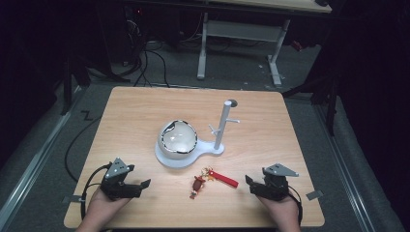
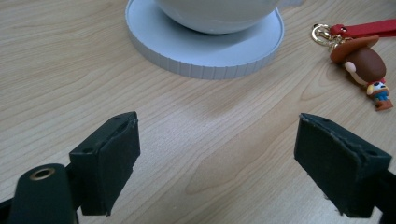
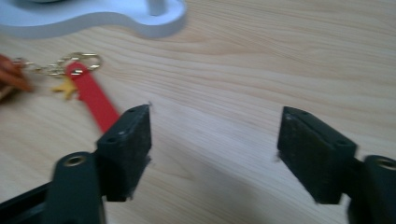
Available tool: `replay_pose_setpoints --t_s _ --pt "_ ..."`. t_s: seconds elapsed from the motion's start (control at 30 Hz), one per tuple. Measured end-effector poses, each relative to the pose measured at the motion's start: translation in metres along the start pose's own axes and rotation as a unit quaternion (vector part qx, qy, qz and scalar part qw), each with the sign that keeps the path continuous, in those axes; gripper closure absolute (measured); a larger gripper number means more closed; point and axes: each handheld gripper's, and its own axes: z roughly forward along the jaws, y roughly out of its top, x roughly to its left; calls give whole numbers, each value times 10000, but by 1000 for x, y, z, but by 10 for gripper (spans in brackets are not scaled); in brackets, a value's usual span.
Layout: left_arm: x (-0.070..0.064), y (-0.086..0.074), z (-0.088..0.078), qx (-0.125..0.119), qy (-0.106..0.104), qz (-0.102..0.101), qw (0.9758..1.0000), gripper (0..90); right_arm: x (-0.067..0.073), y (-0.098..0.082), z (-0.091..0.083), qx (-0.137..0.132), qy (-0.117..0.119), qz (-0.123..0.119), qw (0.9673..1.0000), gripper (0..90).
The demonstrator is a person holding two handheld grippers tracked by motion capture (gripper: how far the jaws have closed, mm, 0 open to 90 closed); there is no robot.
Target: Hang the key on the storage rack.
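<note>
1. High view: the person's two hands rest at the near edge of the wooden table (image 1: 145, 108). The left gripper (image 1: 140, 186) sits at the near left, its jaws pointing right, toward the middle. The right gripper (image 1: 250, 184) sits at the near right, pointing left. Between them lies the keychain (image 1: 208, 180), touching neither. Its long axis runs slantwise: the red strap (image 1: 226, 179) reaches toward the right gripper, and the small brown figure (image 1: 197, 185) lies at the other end, nearer the person. Just beyond it stands a white stand (image 1: 180, 158) with a bowl (image 1: 178, 137) and an upright peg post (image 1: 223, 124).

2. Left gripper view: the jaws stand wide apart over bare wood, with nothing between them. The stand's round base is ahead, and the figure with its gold clasp (image 2: 321, 33) lies at upper right, well clear of the pads. I can read no writing.

3. Right gripper view: the jaws stand apart and hold nothing. The strap slants from its gold ring (image 3: 79, 59) down behind the jaw on that view's left. The picture is blurred; no lettering can be made out.
</note>
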Motion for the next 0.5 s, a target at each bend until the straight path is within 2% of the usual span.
replay_pose_setpoints --t_s 0.1,0.17,0.23,0.3,0.43,0.5 --pt "0 -4 -6 -2 66 -19 10000 150 14 6 6 4 303 -275 9992 374" --pt "0 -9 -12 2 134 -51 9999 150 25 9 12 41 546 -448 9975 427" --pt "2 -15 -20 4 213 -111 9997 150 32 13 18 113 684 -592 9958 484" --pt "4 -21 -27 -25 294 -203 9994 150 40 17 26 190 778 -764 9939 535" --pt "8 -28 -39 -106 393 -381 9984 151 51 22 40 412 893 -1085 9892 580" --pt "8 -29 -40 -99 407 -386 9984 151 53 21 43 486 896 -1135 9883 580"
